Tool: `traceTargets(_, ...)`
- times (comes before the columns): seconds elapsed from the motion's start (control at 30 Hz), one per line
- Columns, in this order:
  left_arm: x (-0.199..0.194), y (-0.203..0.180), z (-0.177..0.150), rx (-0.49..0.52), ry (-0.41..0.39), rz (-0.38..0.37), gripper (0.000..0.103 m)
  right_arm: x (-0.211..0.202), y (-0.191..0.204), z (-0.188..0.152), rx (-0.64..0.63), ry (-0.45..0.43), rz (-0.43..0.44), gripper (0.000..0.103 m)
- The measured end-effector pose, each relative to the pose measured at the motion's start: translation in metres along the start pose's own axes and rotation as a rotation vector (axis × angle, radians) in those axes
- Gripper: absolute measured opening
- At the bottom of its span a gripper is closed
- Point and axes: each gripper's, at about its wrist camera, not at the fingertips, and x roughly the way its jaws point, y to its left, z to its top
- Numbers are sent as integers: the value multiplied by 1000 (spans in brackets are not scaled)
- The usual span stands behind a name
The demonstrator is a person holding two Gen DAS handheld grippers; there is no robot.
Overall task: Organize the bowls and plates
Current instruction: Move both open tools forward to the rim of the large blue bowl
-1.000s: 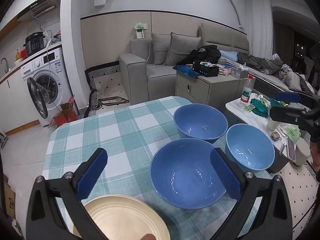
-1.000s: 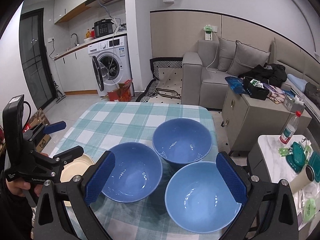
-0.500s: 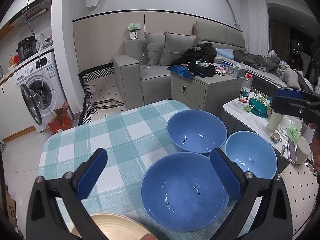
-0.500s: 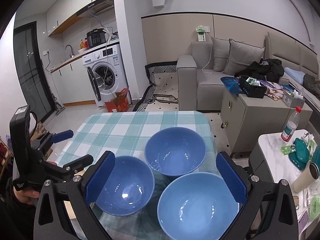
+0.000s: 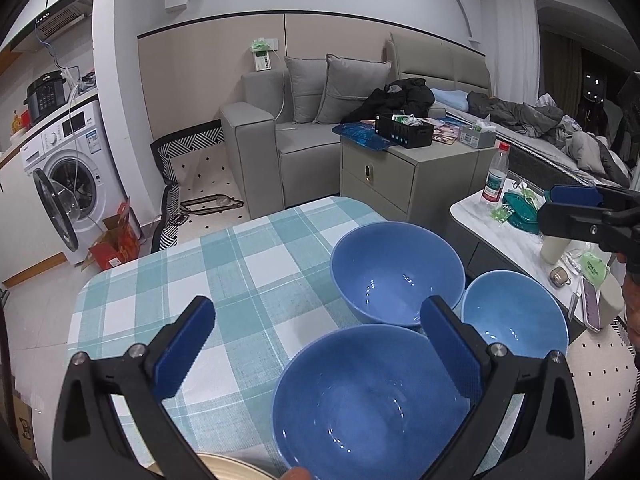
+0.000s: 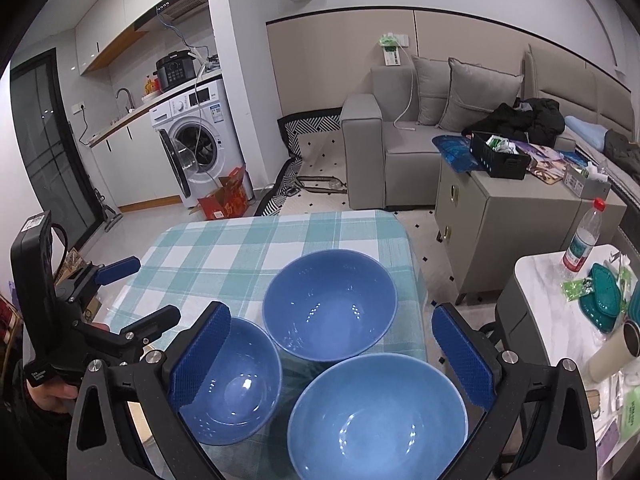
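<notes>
- Three blue bowls are sitting bunched together on the checked worktop: a dark blue one nearest the left gripper, another dark blue one behind it, and a lighter blue one off to the right, at the worktop's edge.
- The left gripper is hovering over the near dark bowl with its fingers spread wide — nothing is sitting between them.
- A cream plate is just peeking in at the bottom edge of the left view, right beside that near bowl.
- The right gripper is hanging above the lighter bowl — fingers gaping wide, gripping nothing.
- From the right view, the left gripper is showing at the far left, a hand wrapping its handle.
</notes>
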Motion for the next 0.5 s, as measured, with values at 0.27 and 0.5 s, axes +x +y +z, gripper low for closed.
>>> traceTargets(0.27, 29, -5, 3, 13, 34, -13, 103, 41, -9, -1, 11, 78, -2, 102)
traceTargets(0.5, 51, -6, 5, 14, 65, -30, 103, 64, -17, -2, 21, 111, -10, 102)
